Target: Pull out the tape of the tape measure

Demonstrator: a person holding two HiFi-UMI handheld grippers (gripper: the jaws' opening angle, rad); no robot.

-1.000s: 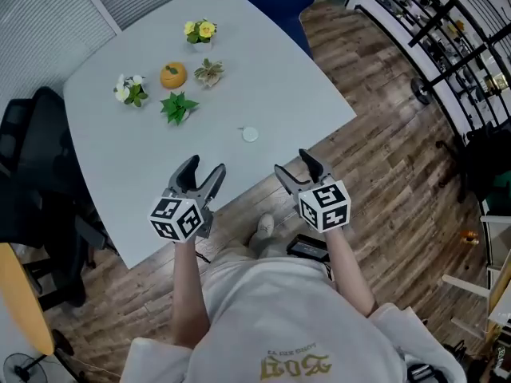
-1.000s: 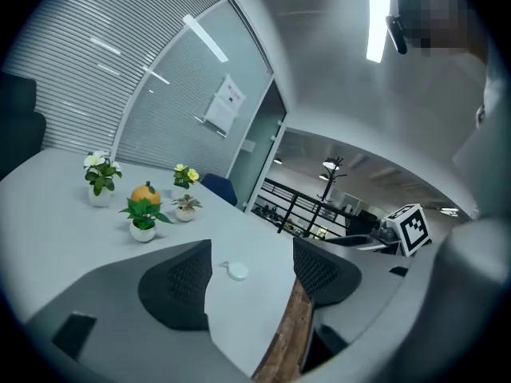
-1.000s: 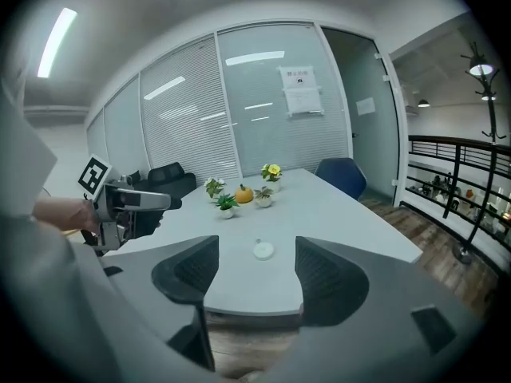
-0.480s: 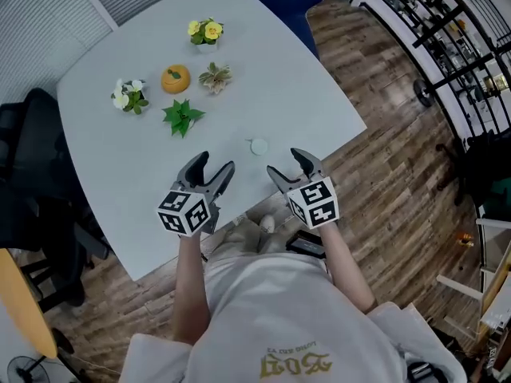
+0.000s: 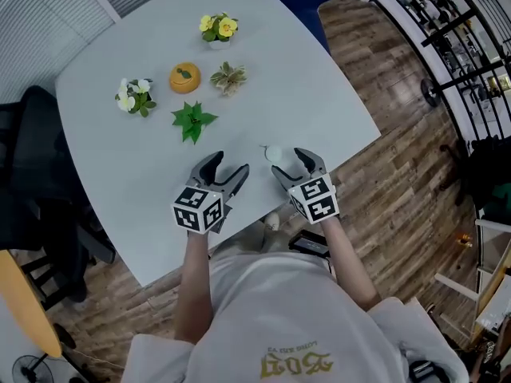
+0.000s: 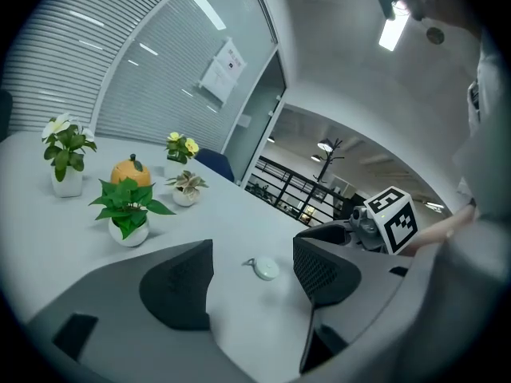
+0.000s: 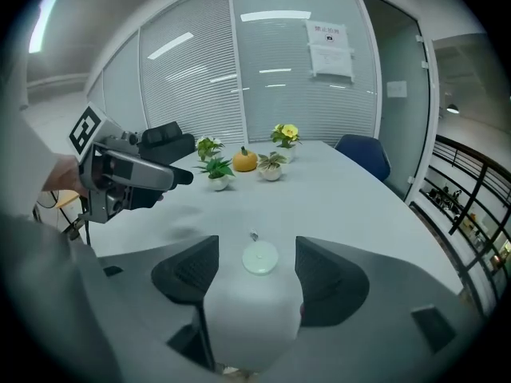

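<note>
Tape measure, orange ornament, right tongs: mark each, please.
tape measure (image 7: 260,258), right gripper view, centre of its round case.
orange ornament (image 5: 184,76), head view, middle of its top.
right tongs (image 5: 292,166), head view, midway between the tips.

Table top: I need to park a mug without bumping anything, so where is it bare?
Bare: the right side of the table, from the succulent pot to the edge; also the left strip nearer than the white flowers. Crowded: the pot cluster around the green plant, and the near edge, where the left gripper and right gripper hover beside the tape measure.
</note>
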